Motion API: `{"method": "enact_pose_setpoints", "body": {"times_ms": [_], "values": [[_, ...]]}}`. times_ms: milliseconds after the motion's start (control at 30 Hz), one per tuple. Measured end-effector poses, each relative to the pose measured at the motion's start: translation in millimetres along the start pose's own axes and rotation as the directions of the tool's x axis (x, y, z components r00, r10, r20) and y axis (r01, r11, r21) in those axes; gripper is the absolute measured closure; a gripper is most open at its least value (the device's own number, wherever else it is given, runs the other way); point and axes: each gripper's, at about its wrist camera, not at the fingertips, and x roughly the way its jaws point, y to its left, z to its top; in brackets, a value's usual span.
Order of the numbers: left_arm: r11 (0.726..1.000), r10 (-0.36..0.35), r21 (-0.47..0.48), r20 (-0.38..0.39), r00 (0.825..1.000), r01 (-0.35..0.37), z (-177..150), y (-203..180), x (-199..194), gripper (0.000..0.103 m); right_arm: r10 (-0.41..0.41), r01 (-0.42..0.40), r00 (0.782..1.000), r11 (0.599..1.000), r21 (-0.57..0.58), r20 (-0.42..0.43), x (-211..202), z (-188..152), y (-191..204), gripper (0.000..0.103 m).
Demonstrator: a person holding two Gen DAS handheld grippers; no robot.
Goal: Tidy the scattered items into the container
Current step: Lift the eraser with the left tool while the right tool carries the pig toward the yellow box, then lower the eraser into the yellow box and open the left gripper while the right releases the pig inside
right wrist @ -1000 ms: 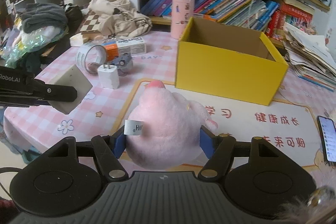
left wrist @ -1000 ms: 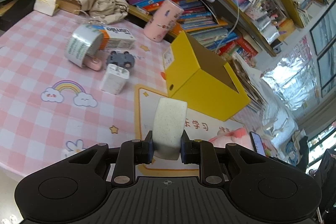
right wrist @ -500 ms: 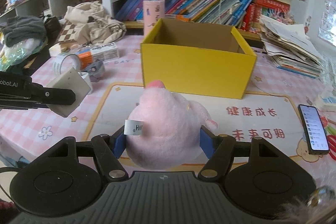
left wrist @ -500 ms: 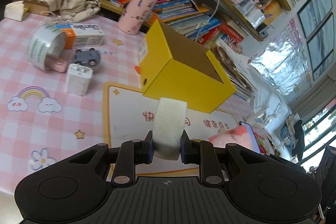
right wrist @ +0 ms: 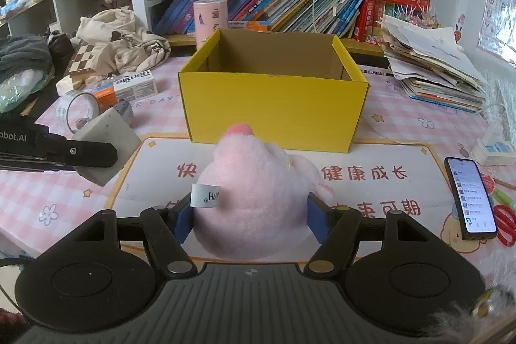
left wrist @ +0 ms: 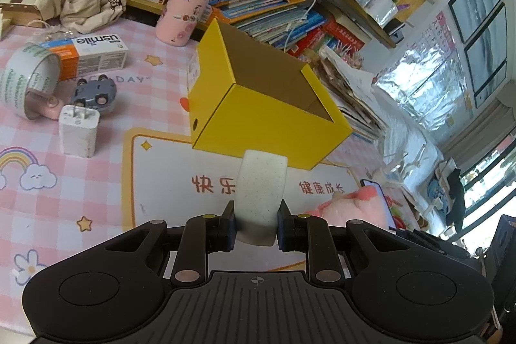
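2 items are being carried toward the yellow box (right wrist: 272,92): a grey sponge block (left wrist: 260,199) is being clamped by the left gripper (left wrist: 255,226), a pink plush toy (right wrist: 254,195) by the right gripper (right wrist: 251,220). If both are being lowered together, a collision above the opening is being risked.
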Motion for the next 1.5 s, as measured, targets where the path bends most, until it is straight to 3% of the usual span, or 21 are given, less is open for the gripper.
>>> {"method": "enact_pose_setpoints", "body": {"times_ms": [600, 900, 1267, 1500], "values": [[0.999, -0.018, 0.043, -0.004, 1.0, 0.018, 25, -17, 31, 0.081, 0.013, -0.013, 1.0, 1.0, -0.027, 0.014, 20, 27, -23, 0.036], [0.997, -0.03, 0.074, 0.047, 0.998, 0.026, 47, -39, 46, 0.081, 0.036, -0.029, 0.996, 0.996, -0.086, 0.085, 28, 57, -41, 0.036], [0.995, 0.007, 0.095, 0.138, 0.99, -0.02, 82, -67, 61, 0.081, 0.134, -0.102, 0.966, 0.983, -0.151, 0.22, 34, 109, -68, 0.036], [0.991, 0.051, 0.116, 0.178, 0.983, -0.072, 109, -79, 83, 0.081, 0.185, -0.146, 0.955, 0.973, -0.176, 0.23, 59, 142, -87, 0.036]]}}
